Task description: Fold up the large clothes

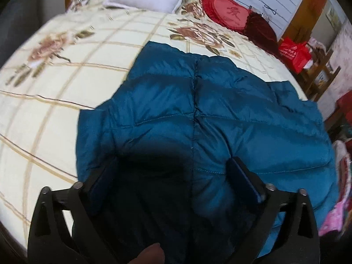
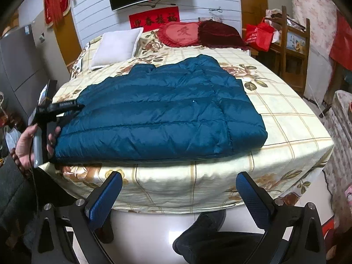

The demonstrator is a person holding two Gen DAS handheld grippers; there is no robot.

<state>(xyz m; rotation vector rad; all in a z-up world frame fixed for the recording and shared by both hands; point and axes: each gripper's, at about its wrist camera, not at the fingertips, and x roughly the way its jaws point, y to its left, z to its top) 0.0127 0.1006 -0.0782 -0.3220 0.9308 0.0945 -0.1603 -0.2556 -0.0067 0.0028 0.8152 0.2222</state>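
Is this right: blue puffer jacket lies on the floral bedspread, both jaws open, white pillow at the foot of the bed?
One error: the white pillow lies at the head of the bed, beside the red heart cushion, as the right wrist view shows. The blue puffer jacket does lie on the floral bedspread, both jaws open.

Jacket's (image 1: 198,114) near hem in shadow (left claw (image 1: 173,176) overhead)

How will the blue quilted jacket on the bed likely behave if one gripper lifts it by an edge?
The jacket will probably droop: it lies soft and folded on the bed. Its puffy quilting suggests it is light for its bulk. The shiny fabric may slip between the left gripper pads.
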